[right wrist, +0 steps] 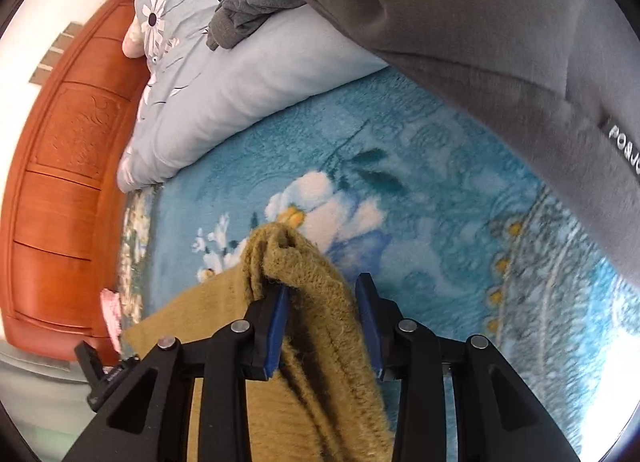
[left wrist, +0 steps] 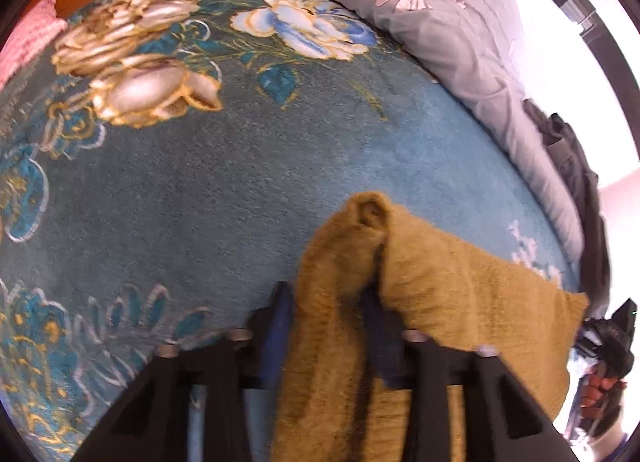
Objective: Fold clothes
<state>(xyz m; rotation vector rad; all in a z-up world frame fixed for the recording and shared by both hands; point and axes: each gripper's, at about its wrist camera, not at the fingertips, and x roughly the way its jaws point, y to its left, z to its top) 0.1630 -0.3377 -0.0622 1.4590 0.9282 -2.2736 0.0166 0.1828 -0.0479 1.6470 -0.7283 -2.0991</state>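
A mustard-yellow knitted garment (left wrist: 452, 286) hangs between my two grippers above a teal floral blanket (left wrist: 224, 182). My left gripper (left wrist: 328, 298) is shut on one bunched edge of it; the cloth bulges above the blue pads and drapes to the right. In the right wrist view my right gripper (right wrist: 324, 294) is shut on another bunched edge of the same garment (right wrist: 320, 326), which hangs down and to the left. The other gripper (left wrist: 612, 338) shows at the left wrist view's right edge.
A grey flowered duvet (left wrist: 452, 42) lies along the blanket's far side, with dark grey clothes (right wrist: 248, 10) on it. A grey sweater (right wrist: 480, 42) fills the right wrist view's upper right. A wooden headboard (right wrist: 68, 166) stands at the left. A pink knitted item (left wrist: 28, 38) lies at the blanket's edge.
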